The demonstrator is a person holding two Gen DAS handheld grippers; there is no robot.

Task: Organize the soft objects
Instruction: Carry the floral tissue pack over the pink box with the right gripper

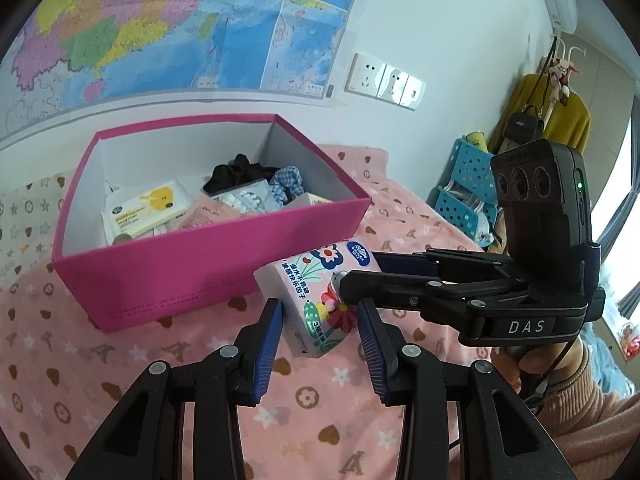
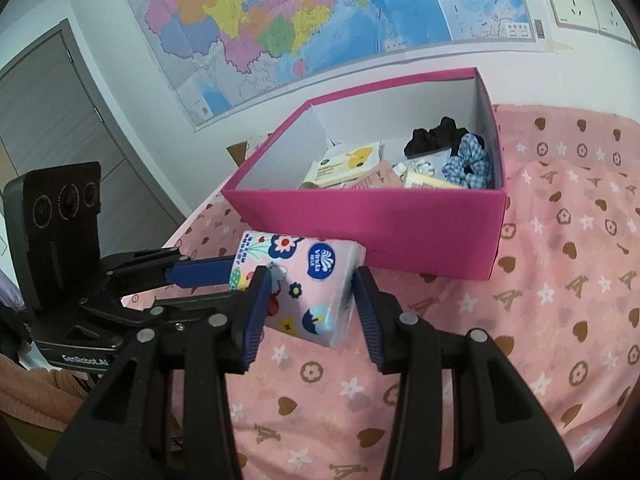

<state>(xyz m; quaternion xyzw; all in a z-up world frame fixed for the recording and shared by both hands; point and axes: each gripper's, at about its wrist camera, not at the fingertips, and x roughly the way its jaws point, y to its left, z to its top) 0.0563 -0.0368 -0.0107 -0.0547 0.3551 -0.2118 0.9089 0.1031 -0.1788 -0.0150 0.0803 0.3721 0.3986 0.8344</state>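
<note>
Pinching the soft pink floral-print tissue pack [image 2: 304, 288] from both sides, the right gripper [image 2: 308, 304] and left gripper [image 1: 320, 320] share it just before the open magenta cardboard box [image 2: 360, 216] on the bed, likely for a handover.

The tissue pack [image 2: 308, 284] carries a blue round logo reading "Vinda", with Chinese print along its floral face; in the left wrist view a small label near its lower end seems to read "3层8张", though it is blurred. The right gripper [image 1: 362, 280] body bears "DAS" in white letters. The left gripper [image 2: 240, 270] base reads "GenRobot.AI". Small print on the pink box [image 1: 168, 280] front is too fine to read.
</note>
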